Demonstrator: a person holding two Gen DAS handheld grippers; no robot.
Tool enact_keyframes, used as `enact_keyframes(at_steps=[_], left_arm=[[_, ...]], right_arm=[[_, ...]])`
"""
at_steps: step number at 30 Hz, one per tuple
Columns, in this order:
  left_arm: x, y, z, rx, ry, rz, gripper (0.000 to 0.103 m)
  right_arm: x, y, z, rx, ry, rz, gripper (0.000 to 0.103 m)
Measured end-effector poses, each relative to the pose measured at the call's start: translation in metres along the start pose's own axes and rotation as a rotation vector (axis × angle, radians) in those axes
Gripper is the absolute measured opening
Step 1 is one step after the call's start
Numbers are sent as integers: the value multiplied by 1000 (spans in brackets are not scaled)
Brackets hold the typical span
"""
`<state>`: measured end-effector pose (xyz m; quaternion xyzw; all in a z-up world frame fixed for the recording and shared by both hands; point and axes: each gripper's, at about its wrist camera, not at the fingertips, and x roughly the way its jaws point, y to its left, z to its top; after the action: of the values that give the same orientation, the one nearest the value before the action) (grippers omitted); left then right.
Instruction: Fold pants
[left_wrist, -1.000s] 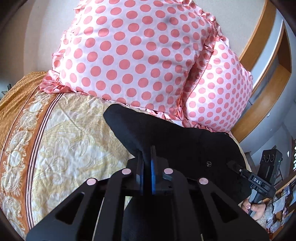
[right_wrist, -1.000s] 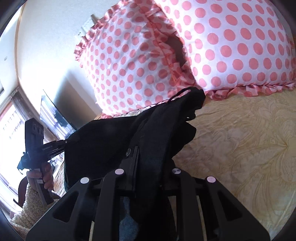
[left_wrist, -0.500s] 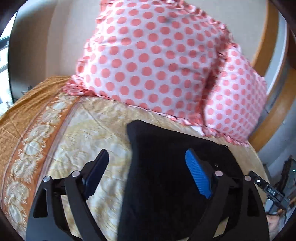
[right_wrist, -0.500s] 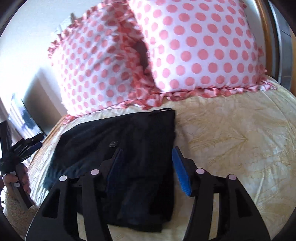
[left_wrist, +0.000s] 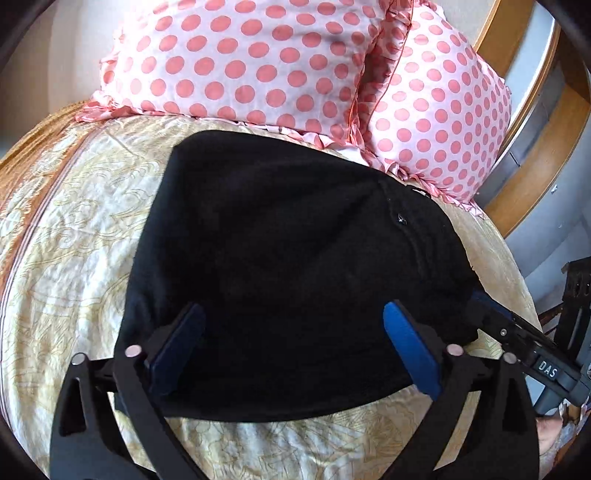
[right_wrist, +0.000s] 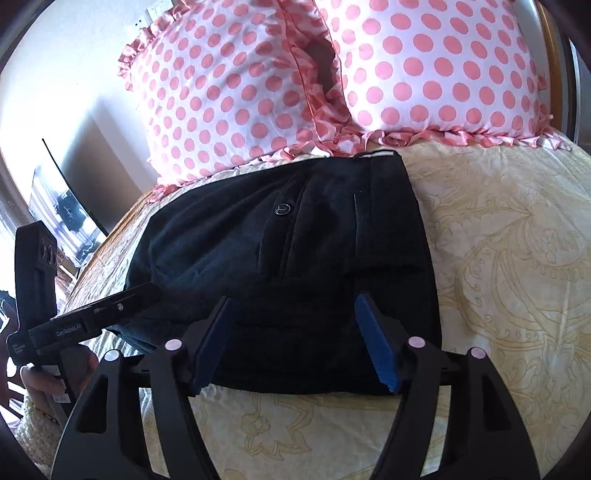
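Observation:
The black pants (left_wrist: 288, 258) lie folded into a compact stack on the cream patterned bedspread (left_wrist: 74, 236), just in front of the pillows. They also show in the right wrist view (right_wrist: 295, 243), with a small button and the waistband at the far side. My left gripper (left_wrist: 291, 325) is open and empty, hovering over the near edge of the stack. My right gripper (right_wrist: 291, 317) is open and empty over the near edge too. The right gripper also shows at the stack's right edge in the left wrist view (left_wrist: 517, 332); the left gripper shows in the right wrist view (right_wrist: 103, 310).
Two pink polka-dot pillows (left_wrist: 258, 62) (right_wrist: 424, 74) lean behind the pants. A wooden headboard (left_wrist: 535, 166) curves at the right. The bedspread's orange border (left_wrist: 22, 173) runs along the left. A dark screen (right_wrist: 70, 195) stands beyond the bed.
Both grippers were shut on the pants and holding them up a second ago. They have opened and let go; the pants now lie flat on the bed, and both grippers have pulled back slightly.

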<state>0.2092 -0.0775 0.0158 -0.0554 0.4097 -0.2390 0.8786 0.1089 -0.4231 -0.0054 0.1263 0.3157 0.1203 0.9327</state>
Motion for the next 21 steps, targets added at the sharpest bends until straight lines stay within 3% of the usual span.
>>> enact_keyframes(at_steps=[2,5,8,15,21], left_arm=[[-13,-1,-11,26,-38,68,101],[-33,-5,-35,86,-40,180,101],[-46,-6,-61,112,-31,242,101],[-62,-3,-107,86,4,272,101],[-68,-3,-122,97,-14,300,101]], right_arm=[[-13,6,-10,-7,-49,-42,90],[-26,13,-30,-5,-82,-83,92],[-34,24,-52,-14,-82,-147,94],[-43,53,-93,-133,-68,-286,98],[-41,61,-104,-136,-35,-296,99]])
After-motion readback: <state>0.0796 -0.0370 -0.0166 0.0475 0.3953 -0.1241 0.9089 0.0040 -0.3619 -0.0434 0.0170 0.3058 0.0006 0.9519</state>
